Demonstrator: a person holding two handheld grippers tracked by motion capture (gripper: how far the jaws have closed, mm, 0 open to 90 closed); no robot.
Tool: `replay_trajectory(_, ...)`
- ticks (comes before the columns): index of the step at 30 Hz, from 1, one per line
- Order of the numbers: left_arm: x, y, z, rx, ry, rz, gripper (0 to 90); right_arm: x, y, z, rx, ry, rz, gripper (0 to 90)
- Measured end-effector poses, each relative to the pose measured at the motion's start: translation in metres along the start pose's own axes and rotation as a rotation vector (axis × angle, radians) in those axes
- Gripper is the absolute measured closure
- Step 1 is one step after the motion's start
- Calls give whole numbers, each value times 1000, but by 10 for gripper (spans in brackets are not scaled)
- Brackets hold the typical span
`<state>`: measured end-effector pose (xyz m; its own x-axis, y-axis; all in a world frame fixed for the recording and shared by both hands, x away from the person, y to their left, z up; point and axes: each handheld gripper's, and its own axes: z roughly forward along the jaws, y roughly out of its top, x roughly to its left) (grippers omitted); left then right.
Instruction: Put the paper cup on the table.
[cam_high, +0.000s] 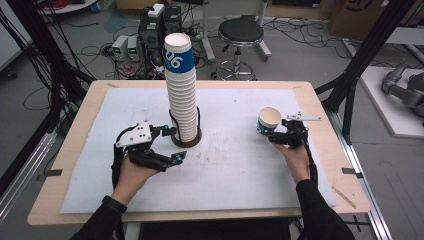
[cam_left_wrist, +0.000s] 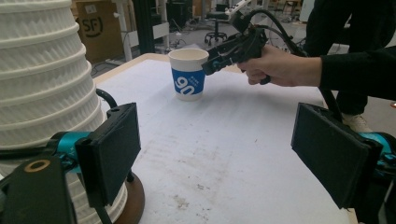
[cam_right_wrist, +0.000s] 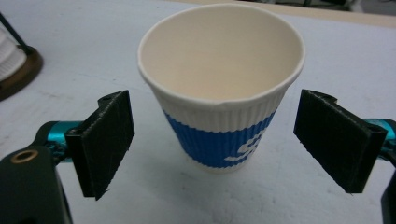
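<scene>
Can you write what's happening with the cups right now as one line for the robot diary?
right gripper: open, jaws either side of single cup, not touching | left gripper: open beside cup stack | single cup: upright on table

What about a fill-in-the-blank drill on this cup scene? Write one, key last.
1. The single paper cup stands upright with the ____ gripper's jaws open on either side.
2. The band on that cup is ____.
3. The tall cup stack sits on a ____ round base.
Key: right; blue; brown
</scene>
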<state>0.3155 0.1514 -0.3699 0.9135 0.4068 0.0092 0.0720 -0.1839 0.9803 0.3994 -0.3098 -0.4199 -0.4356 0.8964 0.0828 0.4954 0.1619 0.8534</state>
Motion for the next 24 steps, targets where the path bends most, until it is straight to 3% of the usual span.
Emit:
replay_trajectory(8,1,0,0,-4,6,-1,156,7,2,-25,-26,40,-8,125)
replay_trajectory(14,0,1,0,-8,4,-3,156,13,5,-50,-102,102,-13,127)
replay_trajectory(21,0,8,-1,-27,-3,-3,156,28,18,-73,-215,230,-89,130)
replay_trajectory(24,0,14,-2,-35,-11,0,156,33,27,-83,-265,334,-120,130)
